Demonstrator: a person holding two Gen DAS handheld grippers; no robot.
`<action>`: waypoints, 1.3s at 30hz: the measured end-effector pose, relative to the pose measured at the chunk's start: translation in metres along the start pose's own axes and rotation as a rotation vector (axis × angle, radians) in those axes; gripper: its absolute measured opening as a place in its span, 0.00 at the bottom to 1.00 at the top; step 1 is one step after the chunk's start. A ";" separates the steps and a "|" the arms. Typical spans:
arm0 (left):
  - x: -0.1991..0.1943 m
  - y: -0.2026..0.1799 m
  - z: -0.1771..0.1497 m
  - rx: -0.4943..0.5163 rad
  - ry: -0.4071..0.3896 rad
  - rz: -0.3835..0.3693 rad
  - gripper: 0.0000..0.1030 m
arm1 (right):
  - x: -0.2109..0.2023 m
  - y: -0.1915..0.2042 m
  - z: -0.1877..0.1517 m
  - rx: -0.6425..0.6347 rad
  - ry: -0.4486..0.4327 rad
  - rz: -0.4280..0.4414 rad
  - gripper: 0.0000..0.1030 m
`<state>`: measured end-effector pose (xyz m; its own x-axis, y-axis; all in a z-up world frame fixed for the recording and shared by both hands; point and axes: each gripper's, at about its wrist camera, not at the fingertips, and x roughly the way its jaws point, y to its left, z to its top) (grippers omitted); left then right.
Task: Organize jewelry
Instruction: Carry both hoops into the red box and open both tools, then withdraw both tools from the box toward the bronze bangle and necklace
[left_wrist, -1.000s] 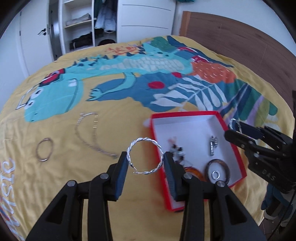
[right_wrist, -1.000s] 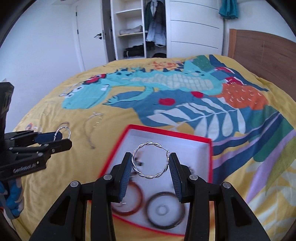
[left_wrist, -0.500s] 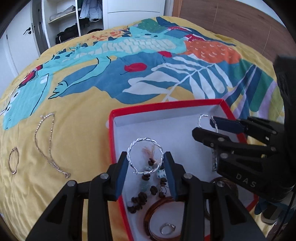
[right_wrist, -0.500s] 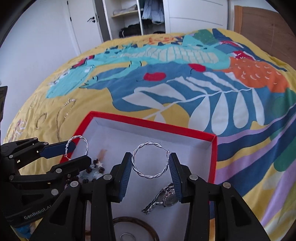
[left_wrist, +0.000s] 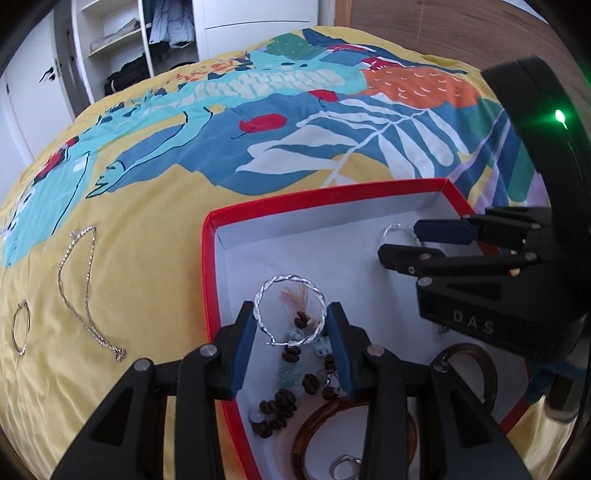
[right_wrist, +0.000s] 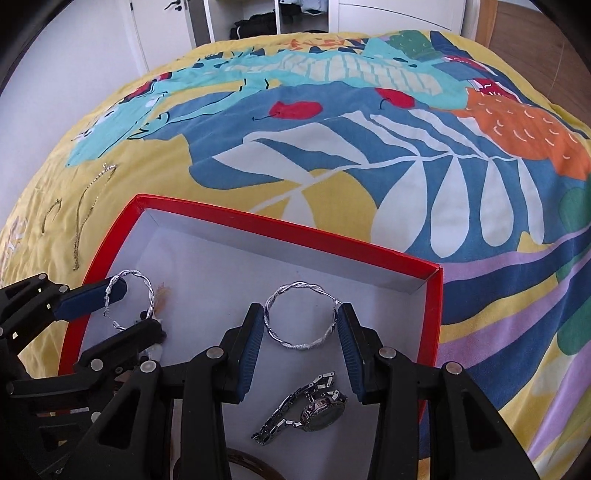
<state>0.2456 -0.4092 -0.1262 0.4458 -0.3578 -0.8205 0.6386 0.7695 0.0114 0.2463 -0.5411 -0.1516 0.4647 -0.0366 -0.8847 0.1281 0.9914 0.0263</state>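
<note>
A twisted silver hoop earring is pinched in the left gripper and its twin in the right gripper, both over the red-rimmed white box; they should be lowered onto bare floor before release.

A home bedroom, a bed with colourful printed bedspread, wooden headboard, open white wardrobe holding clothes

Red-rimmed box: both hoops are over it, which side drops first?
Right, probably. The right hand-held gripper holds its twisted silver hoop earring over bare white floor of the red-rimmed cardboard box; the left hand-held gripper hangs its hoop above the brown bead bracelet.
</note>
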 end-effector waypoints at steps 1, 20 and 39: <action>0.000 -0.001 -0.001 0.016 -0.001 0.004 0.36 | 0.000 -0.001 0.000 -0.001 0.004 0.006 0.41; -0.035 -0.008 0.000 0.030 0.001 -0.028 0.37 | -0.086 -0.018 -0.017 0.068 -0.154 0.013 0.45; -0.249 -0.002 -0.040 0.025 -0.217 0.174 0.37 | -0.263 0.053 -0.091 0.034 -0.327 0.025 0.52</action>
<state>0.1085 -0.3002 0.0557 0.6728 -0.3284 -0.6630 0.5546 0.8169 0.1582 0.0515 -0.4672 0.0398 0.7239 -0.0559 -0.6876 0.1396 0.9880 0.0666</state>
